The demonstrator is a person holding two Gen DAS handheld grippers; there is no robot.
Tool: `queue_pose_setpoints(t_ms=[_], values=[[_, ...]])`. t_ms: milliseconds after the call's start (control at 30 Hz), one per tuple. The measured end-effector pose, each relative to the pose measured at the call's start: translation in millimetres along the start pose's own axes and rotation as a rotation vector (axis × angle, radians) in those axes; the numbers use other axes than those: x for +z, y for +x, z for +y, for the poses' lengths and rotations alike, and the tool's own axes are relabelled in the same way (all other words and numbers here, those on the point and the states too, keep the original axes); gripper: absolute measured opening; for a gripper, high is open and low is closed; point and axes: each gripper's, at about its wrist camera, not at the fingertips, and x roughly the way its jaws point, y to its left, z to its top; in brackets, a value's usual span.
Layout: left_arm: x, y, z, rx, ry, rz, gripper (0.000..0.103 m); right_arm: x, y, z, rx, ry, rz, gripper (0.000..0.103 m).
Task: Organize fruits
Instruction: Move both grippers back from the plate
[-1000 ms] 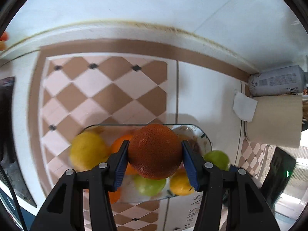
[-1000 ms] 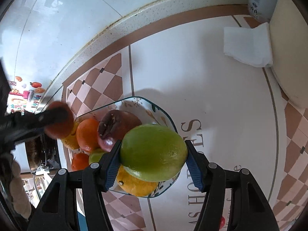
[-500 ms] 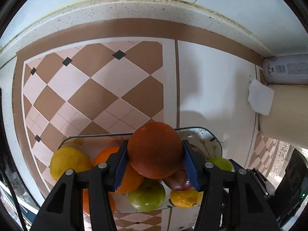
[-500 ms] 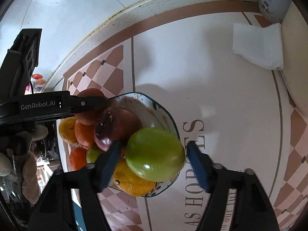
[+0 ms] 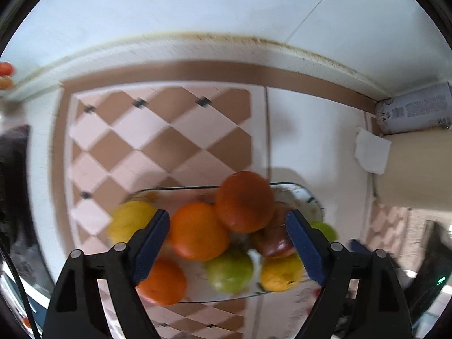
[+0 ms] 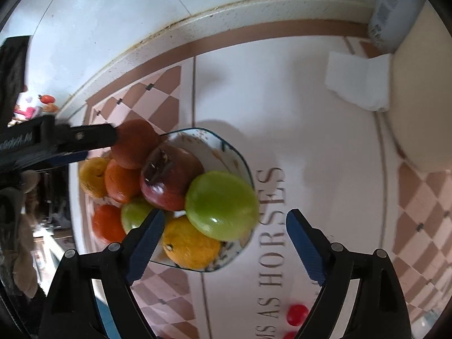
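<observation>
Left tongs (image 5: 228, 226) stood wide, jaws just having opened, nothing pressed between the pads. The dark orange (image 5: 244, 201) they pointed at sat on top of the fruit pile in the glass bowl (image 5: 310, 195), clear of both pads. Right tongs (image 6: 225, 226) also wide, jaws just opened, pads off the big green fruit (image 6: 221, 205), which rested at the bowl's near edge against a dark red fruit (image 6: 166, 178) and over a yellow-orange one (image 6: 189, 244). The bowl also held a lemon (image 5: 128, 220), more oranges (image 5: 199, 231) and a smaller green fruit (image 5: 229, 271). Bowl sat on the counter (image 6: 296, 118), on a tile-patterned mat with lettering. A folded white tissue (image 6: 357, 80) lay well apart, near the wall, beside a paper roll (image 5: 421, 166). Left-wrist view was motion-blurred.
</observation>
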Motion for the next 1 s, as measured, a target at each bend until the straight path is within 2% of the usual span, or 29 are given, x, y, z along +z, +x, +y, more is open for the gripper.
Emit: queue_pose_setpoints(t_ms=[133, 300, 567, 1000], values=[[-30, -12, 9, 0.124, 0.026, -0.081, 0.084, -14, -11, 5, -0.09, -0.027, -0.039, 0.094], [-70, -19, 24, 0.153, 0.018, -0.113, 0.084, -36, -28, 12, -0.146, -0.043, -0.083, 0.094], [-117, -43, 29, 0.153, -0.001, -0.186, 0.084, -65, -56, 28, -0.175, -0.067, -0.14, 0.094], [-189, -119, 21, 0.129, 0.012, -0.38, 0.084, -132, -135, 57, -0.19, -0.13, -0.282, 0.094]])
